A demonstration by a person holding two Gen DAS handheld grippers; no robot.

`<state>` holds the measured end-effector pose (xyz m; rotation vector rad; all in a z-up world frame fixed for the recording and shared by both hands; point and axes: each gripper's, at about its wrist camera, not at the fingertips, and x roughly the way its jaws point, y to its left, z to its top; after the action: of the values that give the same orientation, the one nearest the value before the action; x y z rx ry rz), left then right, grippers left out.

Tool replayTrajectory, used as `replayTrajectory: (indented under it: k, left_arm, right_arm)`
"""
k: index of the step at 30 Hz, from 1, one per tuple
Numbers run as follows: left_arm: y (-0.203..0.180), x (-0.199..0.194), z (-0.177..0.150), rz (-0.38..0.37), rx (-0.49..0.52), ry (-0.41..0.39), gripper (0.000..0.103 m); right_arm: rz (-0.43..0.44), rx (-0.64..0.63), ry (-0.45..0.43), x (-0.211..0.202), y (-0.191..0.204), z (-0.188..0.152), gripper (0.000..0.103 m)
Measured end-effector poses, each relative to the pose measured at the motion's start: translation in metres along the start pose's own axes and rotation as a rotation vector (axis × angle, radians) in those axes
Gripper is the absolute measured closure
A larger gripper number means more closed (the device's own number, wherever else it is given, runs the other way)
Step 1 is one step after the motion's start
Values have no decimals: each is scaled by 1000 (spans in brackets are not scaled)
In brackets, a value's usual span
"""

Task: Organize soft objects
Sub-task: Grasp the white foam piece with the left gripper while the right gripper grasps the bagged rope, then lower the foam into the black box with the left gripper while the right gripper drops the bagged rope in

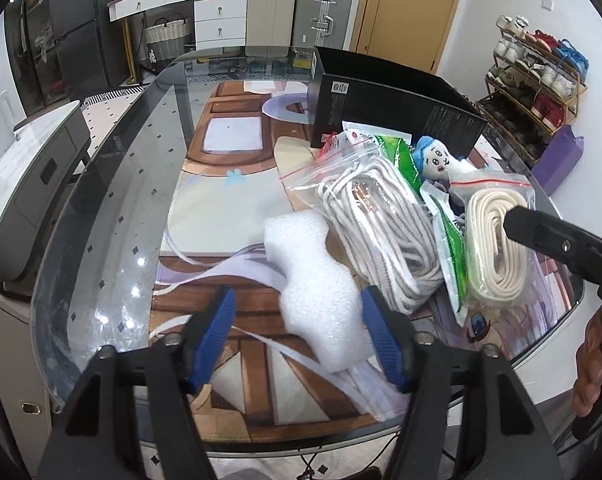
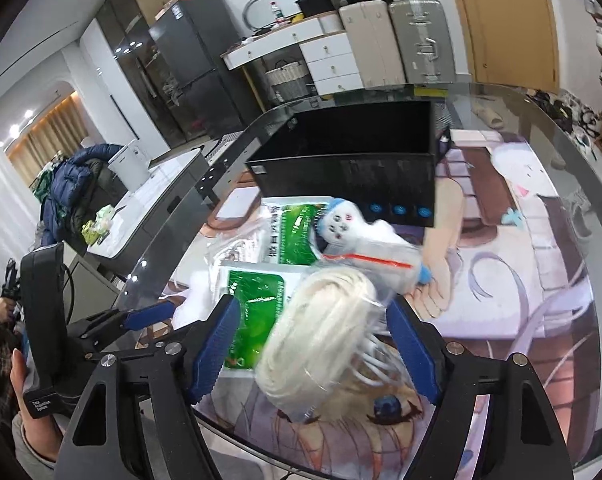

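While both grippers gape, foam [image 1: 321, 288] btwn left gripper [image 1: 299, 336], cream cord bag [image 2: 321, 336] btwn right gripper [image 2: 313, 348].

The right claw [image 2: 313, 344] stands spread around a bagged cream cord coil [image 2: 321, 340].

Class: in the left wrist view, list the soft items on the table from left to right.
White foam piece → bag of grey-white cord → bag of cream webbing. The green packets and plush doll overlap these, so I leave them out.

Two suitcases [image 1: 297, 8], a shoe rack [image 1: 537, 80], perhaps a fridge [image 2: 193, 64].
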<state>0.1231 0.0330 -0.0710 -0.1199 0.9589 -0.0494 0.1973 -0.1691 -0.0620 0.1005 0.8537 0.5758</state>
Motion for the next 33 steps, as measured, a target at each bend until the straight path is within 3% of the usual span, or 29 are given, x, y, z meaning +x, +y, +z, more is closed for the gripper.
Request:
replayTrajectory:
  k: [3,8,13,17,33]
  left_arm:
    - [2,2,1,9,-1,3,51]
    - [3,9,8,8,-5,7,66]
    - [-2,10,7,27,24,5,67]
    - [2,4,7,18,9,-14,67]
    - [3,-50,11,-39,8,-155,68]
  right_arm:
    - [21,-17,6,1,7,0,31]
    - [34,-58,18,3,16,-2,56]
    - [27,-122,50,10,25,-9,76]
    - [37,-134,34,2,29,-11,86]
    - [5,-193,-91,-43,42,-5,92]
